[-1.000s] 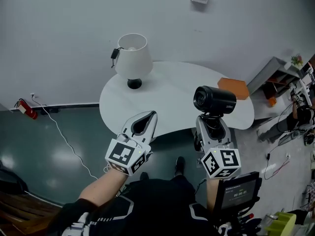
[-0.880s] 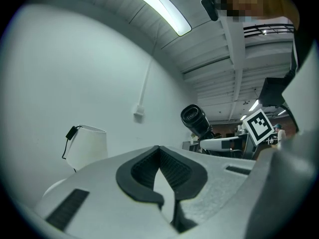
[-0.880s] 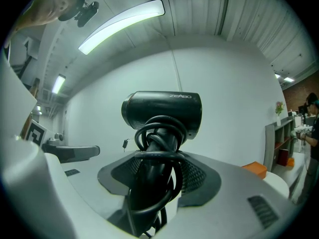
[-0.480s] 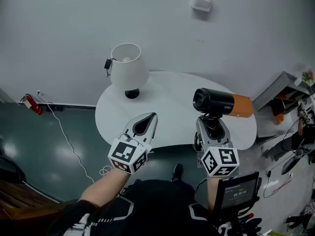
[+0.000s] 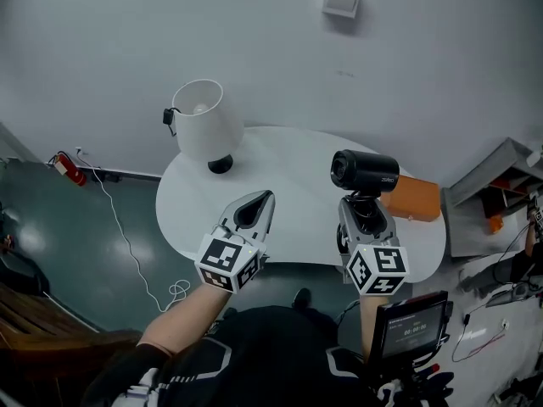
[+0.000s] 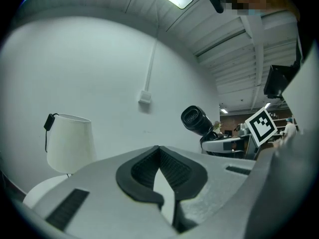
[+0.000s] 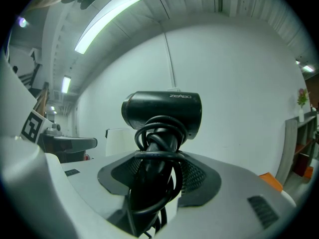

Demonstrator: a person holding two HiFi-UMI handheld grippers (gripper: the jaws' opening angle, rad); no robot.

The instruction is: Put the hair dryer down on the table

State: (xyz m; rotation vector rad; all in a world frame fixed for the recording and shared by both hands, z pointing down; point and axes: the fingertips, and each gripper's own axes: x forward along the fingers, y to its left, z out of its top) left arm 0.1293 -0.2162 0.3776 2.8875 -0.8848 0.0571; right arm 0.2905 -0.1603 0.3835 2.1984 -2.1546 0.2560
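Evidently unfinished: the right gripper (image 5: 366, 224) clamps the hair dryer (image 5: 365, 171) by its cord-wrapped handle, upright above the table's (image 5: 280, 155) near edge, not yet set down; the left gripper (image 5: 254, 213), jaws together, holds nothing.

Your left gripper (image 5: 265, 197) reaches forward, and its fingers (image 6: 174, 171) are brought together so that their tips meet. Its marker cube (image 5: 227, 263) sits at the rear, just ahead of your bare left forearm (image 5: 170, 329), which runs in from the lower left. You hold your right gripper (image 5: 366, 212) alongside, apart from the left one and pointing the same way, with its marker cube (image 5: 376, 270) turned up toward you. Its fingers (image 7: 199, 176) clamp the handle of the hair dryer (image 5: 365, 170), which stands upright above them.
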